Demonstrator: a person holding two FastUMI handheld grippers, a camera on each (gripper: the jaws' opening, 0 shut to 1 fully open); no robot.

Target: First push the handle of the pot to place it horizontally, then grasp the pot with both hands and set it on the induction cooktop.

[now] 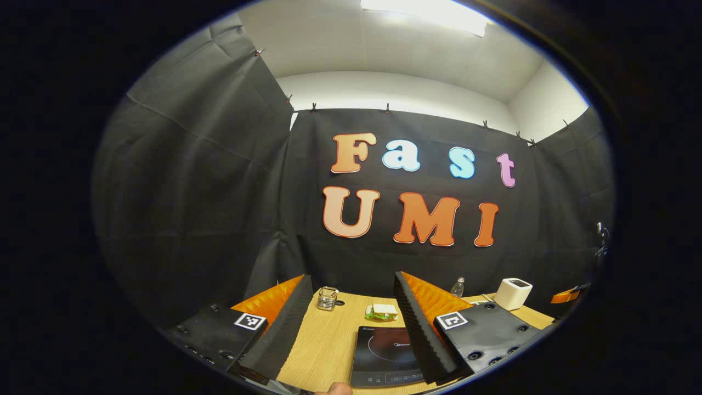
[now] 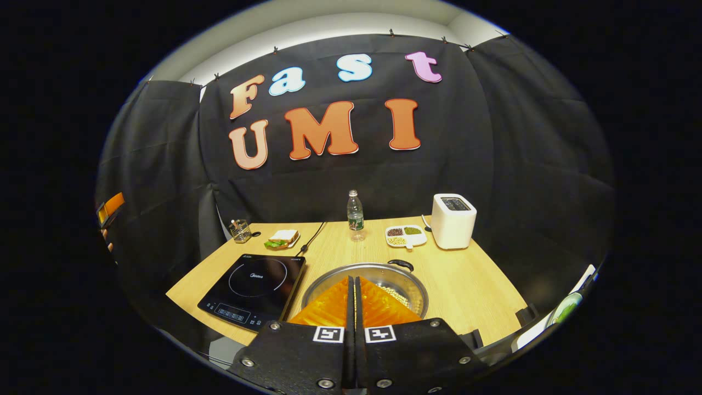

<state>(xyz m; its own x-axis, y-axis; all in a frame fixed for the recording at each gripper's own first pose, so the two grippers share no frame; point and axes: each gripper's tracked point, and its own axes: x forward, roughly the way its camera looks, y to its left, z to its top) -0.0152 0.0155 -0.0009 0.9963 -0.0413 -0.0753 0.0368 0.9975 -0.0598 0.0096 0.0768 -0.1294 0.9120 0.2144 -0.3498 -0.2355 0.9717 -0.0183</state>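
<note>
In the right gripper view a round steel pot (image 2: 410, 284) stands on the wooden table (image 2: 471, 285), just right of the black induction cooktop (image 2: 253, 286). A black handle (image 2: 401, 265) sits on the pot's far rim, and light kernels lie inside. My right gripper (image 2: 351, 281) is shut with nothing between its fingers, its tips over the near part of the pot. In the left gripper view my left gripper (image 1: 352, 280) is open and held above the table's left end. The induction cooktop (image 1: 384, 351) lies below, partly under the right finger.
At the back of the table stand a glass (image 2: 240, 230), a sandwich on a plate (image 2: 282, 238), a water bottle (image 2: 355, 215), a divided dish of beans (image 2: 406, 235) and a white toaster (image 2: 452, 219). A cable (image 2: 312, 237) runs to the cooktop. A person's fingertip (image 1: 335, 388) shows low.
</note>
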